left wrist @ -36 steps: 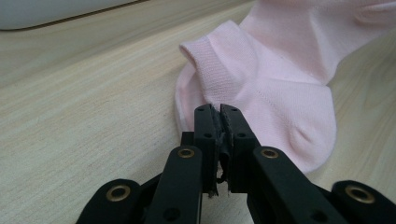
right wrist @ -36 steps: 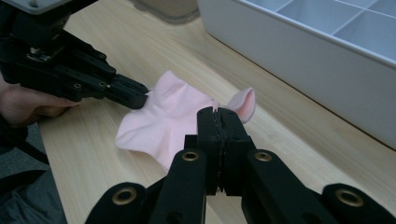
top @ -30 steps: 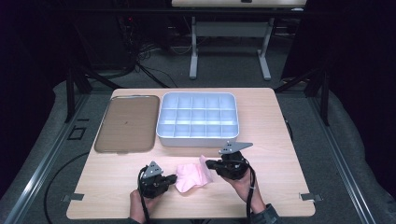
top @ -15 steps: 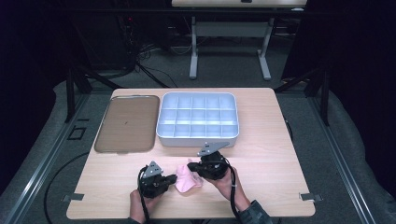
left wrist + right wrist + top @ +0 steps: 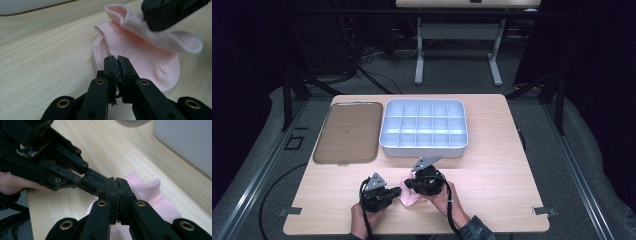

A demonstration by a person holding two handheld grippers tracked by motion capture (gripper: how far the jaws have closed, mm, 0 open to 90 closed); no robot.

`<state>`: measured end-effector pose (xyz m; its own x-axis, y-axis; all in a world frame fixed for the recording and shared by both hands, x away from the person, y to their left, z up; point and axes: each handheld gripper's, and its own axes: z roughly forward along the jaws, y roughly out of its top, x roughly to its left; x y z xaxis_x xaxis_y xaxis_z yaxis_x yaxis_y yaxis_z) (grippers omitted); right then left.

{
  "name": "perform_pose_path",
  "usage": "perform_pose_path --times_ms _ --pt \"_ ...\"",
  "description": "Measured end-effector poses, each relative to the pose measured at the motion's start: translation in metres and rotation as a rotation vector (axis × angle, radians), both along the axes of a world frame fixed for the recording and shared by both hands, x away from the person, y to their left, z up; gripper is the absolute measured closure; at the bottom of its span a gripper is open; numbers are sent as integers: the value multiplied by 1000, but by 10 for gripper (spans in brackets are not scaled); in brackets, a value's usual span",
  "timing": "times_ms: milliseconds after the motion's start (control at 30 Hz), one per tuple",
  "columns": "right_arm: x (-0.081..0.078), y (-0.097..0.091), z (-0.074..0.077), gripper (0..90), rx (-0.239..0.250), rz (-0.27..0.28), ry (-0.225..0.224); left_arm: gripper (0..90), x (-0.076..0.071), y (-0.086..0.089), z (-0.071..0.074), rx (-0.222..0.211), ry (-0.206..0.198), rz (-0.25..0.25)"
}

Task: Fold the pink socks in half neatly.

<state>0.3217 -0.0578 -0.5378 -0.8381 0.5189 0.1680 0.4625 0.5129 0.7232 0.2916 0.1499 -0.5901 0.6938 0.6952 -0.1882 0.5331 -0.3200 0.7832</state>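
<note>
Cloth: small pink cloth (image 5: 140,65), knit, lying on the bench (image 5: 492,185) near the person's edge, between the two tools; one part lifted and doubled over the rest

Left tool (image 5: 117,60): jaws together, pinching the near edge of the cloth — fabric sits in the seam between the tips; in the high view left tool (image 5: 396,191) is just left of the pink patch

Right tool (image 5: 116,182): jaws together, clamped on a fold of the cloth; from the left gripper view its black body hangs above the raised flap; right tool in the high view (image 5: 408,184) is close against the left one, the tips near touching

Other things: compartment tray (image 5: 424,129), pale grey, well apart at the far side of the bench; brown flat tray (image 5: 346,132) just beside it on the left; neither is touched

Step in hand: reads as a fold — one edge pinned by the left, the opposite part carried across by the right

Next move calls for: right to lay its flap flat over the pinned half, edges roughly matched, then part its jaws without dragging the knit; left to hold until the flap is down

Risk: soft knit may cling to the pads and spring back open
</note>
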Motion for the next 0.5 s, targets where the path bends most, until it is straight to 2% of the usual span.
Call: perform_pose_path --times_ms 133,167,233,300,367,500 --pt "-2 6 -9 864 -33 31 27 856 0 0 0 1 0 -1" --pt "-2 7 -11 829 -33 35 33 856 0 0 0 1 0 0" --pt "-2 4 -12 669 -26 17 38 856 0 0 0 1 0 -1" --pt "-2 -3 -9 648 22 8 25 856 0 0 0 1 -1 -1" --pt "-2 -13 -3 633 46 -14 3 856 0 0 0 1 -1 -1" --pt "3 -25 -1 621 -31 -56 -9 856 0 0 0 4 -4 -3"
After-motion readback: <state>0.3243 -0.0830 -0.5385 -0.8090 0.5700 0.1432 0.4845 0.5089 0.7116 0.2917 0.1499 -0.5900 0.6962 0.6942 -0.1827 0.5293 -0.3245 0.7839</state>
